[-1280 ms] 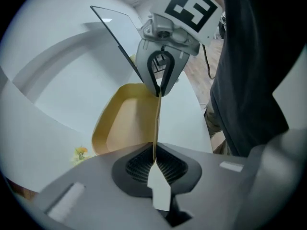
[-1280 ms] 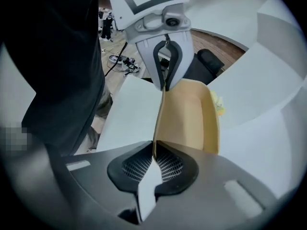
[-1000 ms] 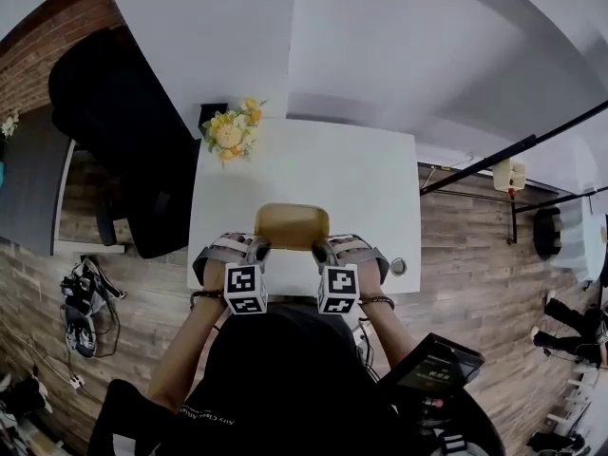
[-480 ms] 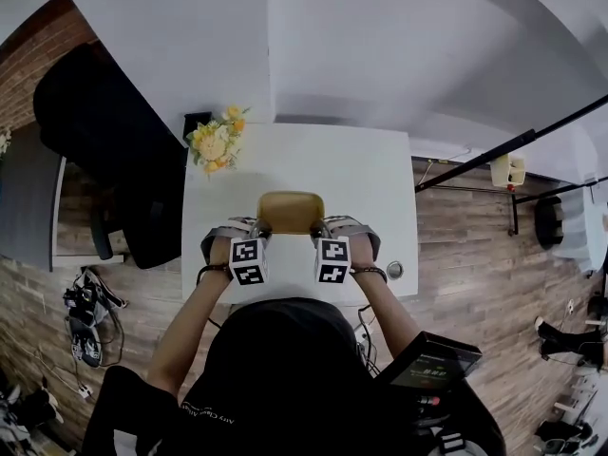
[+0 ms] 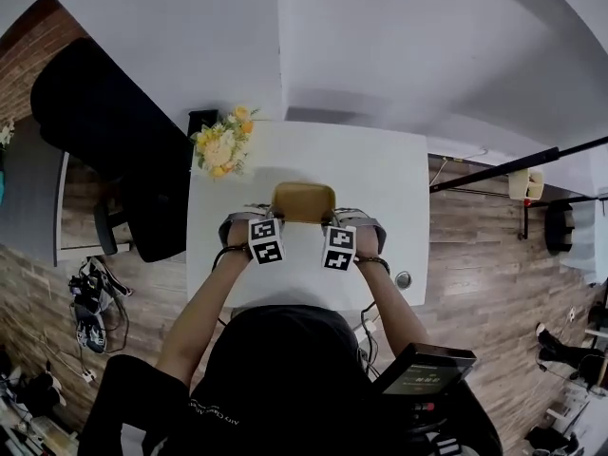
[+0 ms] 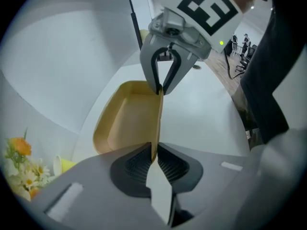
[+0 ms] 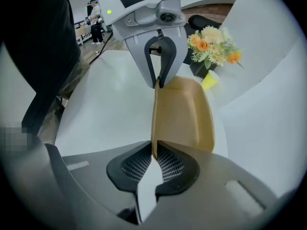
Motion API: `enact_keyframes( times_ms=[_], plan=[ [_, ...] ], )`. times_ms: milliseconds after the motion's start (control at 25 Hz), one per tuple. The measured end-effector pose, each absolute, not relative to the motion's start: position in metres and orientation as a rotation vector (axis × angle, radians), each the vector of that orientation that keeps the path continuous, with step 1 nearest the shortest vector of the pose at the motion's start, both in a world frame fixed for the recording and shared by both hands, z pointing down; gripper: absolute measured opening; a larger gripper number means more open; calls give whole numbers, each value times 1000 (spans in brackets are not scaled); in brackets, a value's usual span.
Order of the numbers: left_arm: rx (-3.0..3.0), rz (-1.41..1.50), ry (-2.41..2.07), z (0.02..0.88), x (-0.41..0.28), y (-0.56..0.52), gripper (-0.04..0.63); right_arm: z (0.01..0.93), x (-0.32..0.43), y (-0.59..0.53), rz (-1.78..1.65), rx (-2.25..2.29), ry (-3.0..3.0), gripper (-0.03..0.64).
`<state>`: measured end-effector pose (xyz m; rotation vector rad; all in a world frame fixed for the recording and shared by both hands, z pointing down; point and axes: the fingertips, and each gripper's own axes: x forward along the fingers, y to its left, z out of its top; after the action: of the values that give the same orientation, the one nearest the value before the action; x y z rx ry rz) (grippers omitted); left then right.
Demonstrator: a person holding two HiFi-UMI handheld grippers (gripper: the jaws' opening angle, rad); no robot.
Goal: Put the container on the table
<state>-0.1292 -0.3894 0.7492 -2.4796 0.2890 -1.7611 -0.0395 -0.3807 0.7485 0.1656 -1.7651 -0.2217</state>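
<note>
The container [image 5: 303, 202] hangs over the middle of the white table [image 5: 380, 174]. Its opposite rims are pinched by the left claw [image 6: 154, 158], whose jaws have just been opening slightly, and the right claw [image 7: 154, 157]. Lower both sides level, and release only once the base sits flat.

flowers [image 6: 19, 171]: cut by left edge | round thing [image 5: 404, 279] on table [image 5: 380, 188] edge: too small to tell

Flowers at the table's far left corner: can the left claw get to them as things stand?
Probably not yet. The left claw holds the container by its wall, between jaws that have just been opening, and the right claw holds the other side. Once freed, bare table seems to lead to the flowers.
</note>
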Motion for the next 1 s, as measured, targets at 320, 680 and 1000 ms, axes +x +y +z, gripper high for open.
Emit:
enact_keyframes(
  times_ms=[320,680,1000],
  plan=[
    [-2529,-1790,286,768,-131,-421,41,772,-41,-419,-181,149,-1758,57],
    [-2547,-1817,306,788,-133,-437,58,786,-44,-433,-168,130,-1770,62],
    [-2586,-1742,383,773,-136,-429,179,762,-42,-435,-167,333,-1870,135]
  ],
)
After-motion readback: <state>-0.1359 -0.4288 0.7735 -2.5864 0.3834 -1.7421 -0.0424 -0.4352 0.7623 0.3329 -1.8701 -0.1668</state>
